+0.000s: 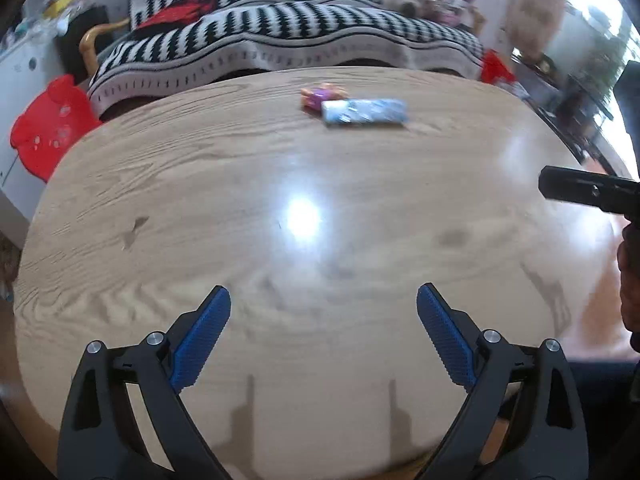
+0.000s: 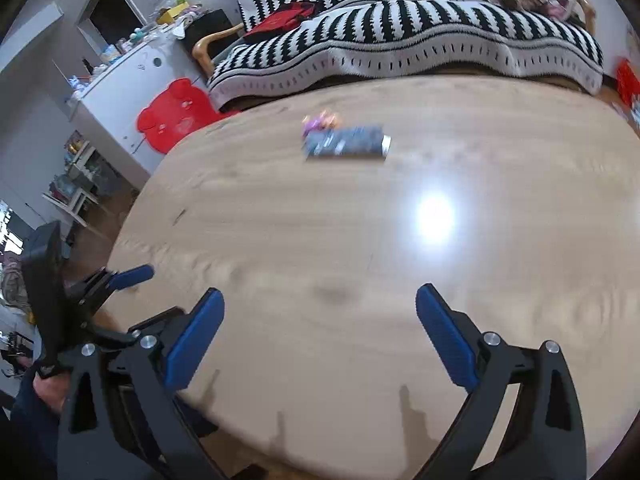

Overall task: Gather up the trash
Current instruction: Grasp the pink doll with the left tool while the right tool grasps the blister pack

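Left gripper (image 1: 324,300) and right gripper (image 2: 320,304) both spread wide with nothing between the pads, above the near side of the wooden table (image 1: 200,200), well apart from the blue wrapper (image 1: 364,112) and the small orange-purple wrapper (image 1: 318,94) touching it at the far side, print blurred, unreadable.

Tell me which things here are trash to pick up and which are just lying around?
Trash for the job:
- long blue-and-white wrapper on the table
- small orange-and-purple wrapper right behind it, touching

Just lying around:
- striped blanket on the sofa
- red bear-shaped stool
- red cloth on the blanket
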Demonstrator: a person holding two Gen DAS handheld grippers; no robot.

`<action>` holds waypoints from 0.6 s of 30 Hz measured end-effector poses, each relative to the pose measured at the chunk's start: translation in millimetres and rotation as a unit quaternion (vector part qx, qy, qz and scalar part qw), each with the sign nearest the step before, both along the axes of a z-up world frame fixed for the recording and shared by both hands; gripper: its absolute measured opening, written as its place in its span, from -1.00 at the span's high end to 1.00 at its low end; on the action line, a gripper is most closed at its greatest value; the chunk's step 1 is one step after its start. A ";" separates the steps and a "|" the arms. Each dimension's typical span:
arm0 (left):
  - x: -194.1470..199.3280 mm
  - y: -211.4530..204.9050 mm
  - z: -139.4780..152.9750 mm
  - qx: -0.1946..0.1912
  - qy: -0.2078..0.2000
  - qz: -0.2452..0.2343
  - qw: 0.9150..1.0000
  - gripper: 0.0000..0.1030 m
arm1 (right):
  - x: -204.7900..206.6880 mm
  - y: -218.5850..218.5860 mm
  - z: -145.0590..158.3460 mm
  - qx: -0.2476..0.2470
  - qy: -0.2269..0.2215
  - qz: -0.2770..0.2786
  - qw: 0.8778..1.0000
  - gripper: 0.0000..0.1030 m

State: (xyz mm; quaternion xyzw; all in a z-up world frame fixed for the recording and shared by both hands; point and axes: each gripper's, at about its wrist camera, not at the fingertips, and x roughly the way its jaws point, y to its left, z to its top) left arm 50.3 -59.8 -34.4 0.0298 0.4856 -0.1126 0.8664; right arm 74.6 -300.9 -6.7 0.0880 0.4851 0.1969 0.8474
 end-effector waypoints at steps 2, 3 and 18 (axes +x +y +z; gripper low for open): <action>27.1 2.9 -12.9 0.002 0.006 0.016 1.000 -0.78 | 42.1 1.1 -13.4 -0.005 -0.001 -0.002 1.000 -0.81; 36.2 3.8 -17.8 0.009 0.004 0.022 1.000 -0.78 | 61.6 2.3 -20.6 -0.014 -0.004 -0.004 1.000 -0.81; 107.1 31.7 -32.3 0.045 -0.020 0.029 0.998 -0.78 | 173.1 65.0 -71.0 -0.109 -0.036 0.150 0.982 -0.81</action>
